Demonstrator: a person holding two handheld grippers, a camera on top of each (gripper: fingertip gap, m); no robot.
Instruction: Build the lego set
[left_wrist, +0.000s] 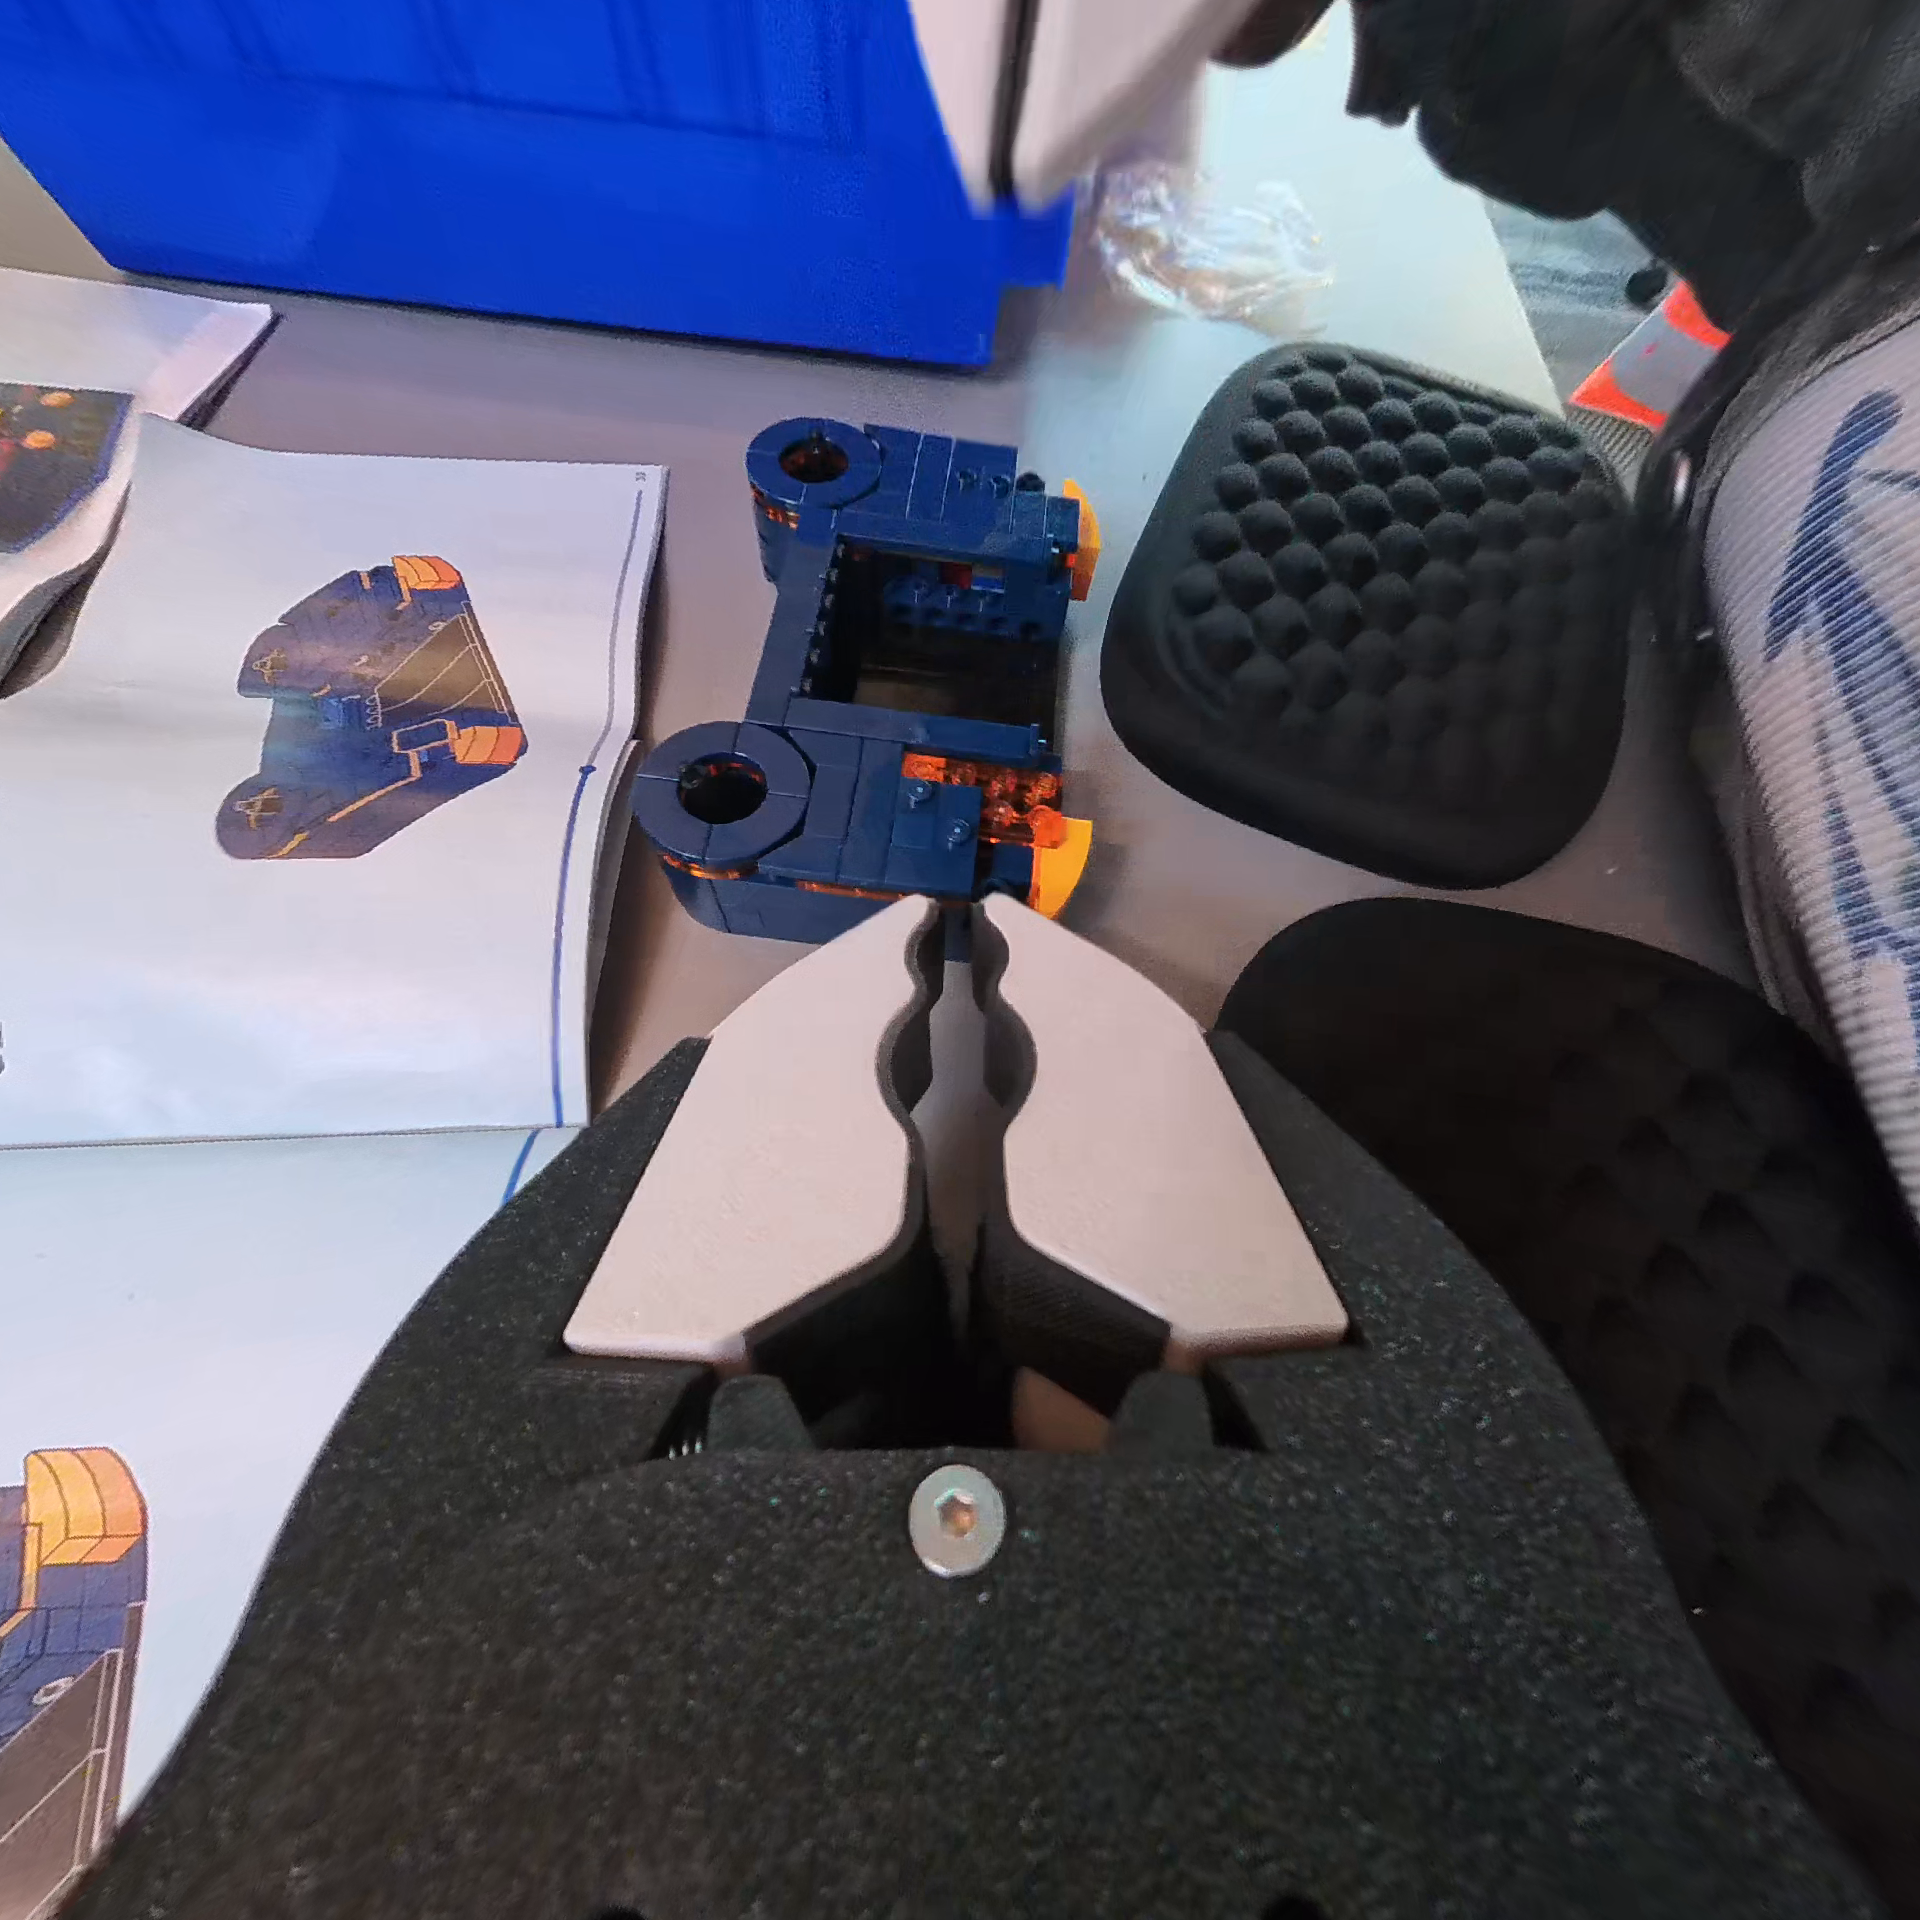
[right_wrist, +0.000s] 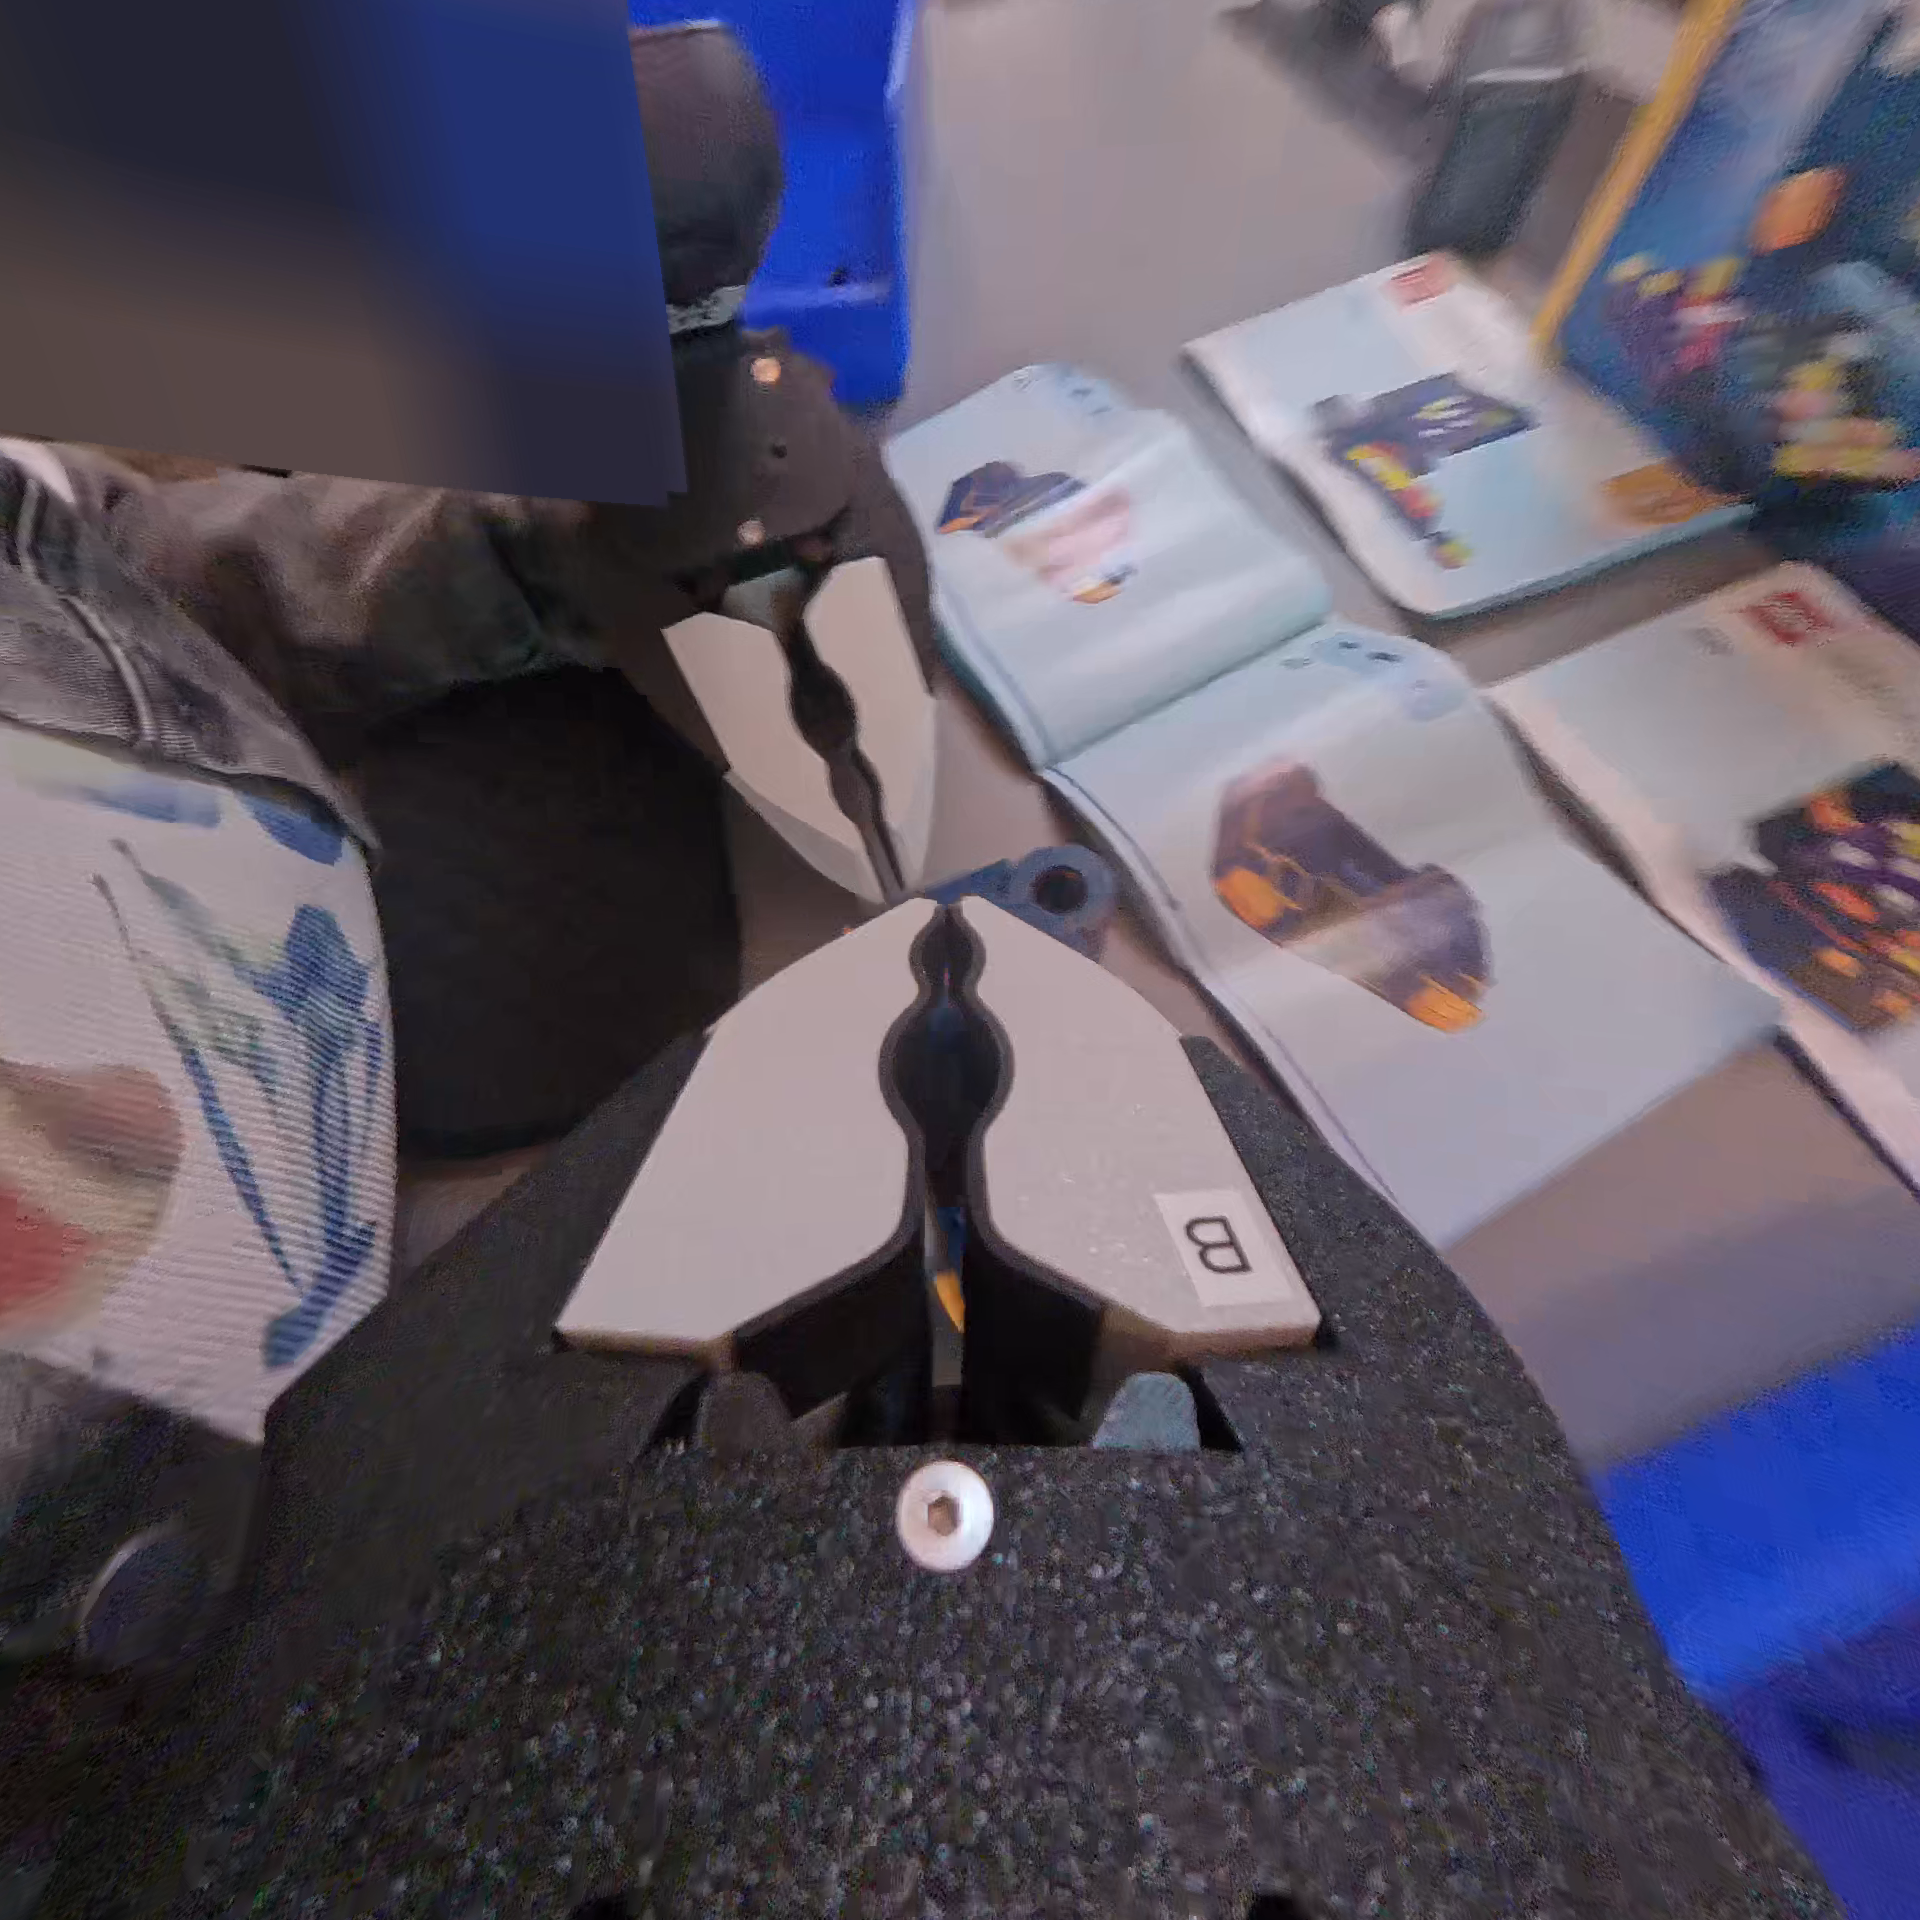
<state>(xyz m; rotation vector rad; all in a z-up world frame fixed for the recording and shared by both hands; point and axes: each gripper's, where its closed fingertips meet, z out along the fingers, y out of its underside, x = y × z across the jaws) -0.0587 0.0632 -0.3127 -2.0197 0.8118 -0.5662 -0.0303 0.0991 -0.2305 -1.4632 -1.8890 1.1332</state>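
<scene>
A dark blue lego build (left_wrist: 894, 675) with two round rings and orange parts lies on the grey table. My left gripper (left_wrist: 958, 914) is closed, its tips pinching the build's near edge by an orange corner piece. In the right wrist view the left gripper (right_wrist: 891, 883) points down at the build (right_wrist: 1060, 894), of which only one ring shows. My right gripper (right_wrist: 948, 912) is shut and empty above the build, with blue and orange showing through its finger gap. It shows as a blurred white finger (left_wrist: 1091, 94) at the top of the left wrist view.
An open instruction booklet (left_wrist: 312, 779) lies left of the build, with more booklets (right_wrist: 1455, 447) and a lego box (right_wrist: 1766, 260) beyond. A blue bin (left_wrist: 520, 156) stands behind. A black dimpled pad (left_wrist: 1371, 613) and a clear plastic bag (left_wrist: 1205, 239) lie to the right. A person's sleeve (left_wrist: 1818, 727) is at right. The left gripper's tips are roughly 10 centimeters from the right gripper's.
</scene>
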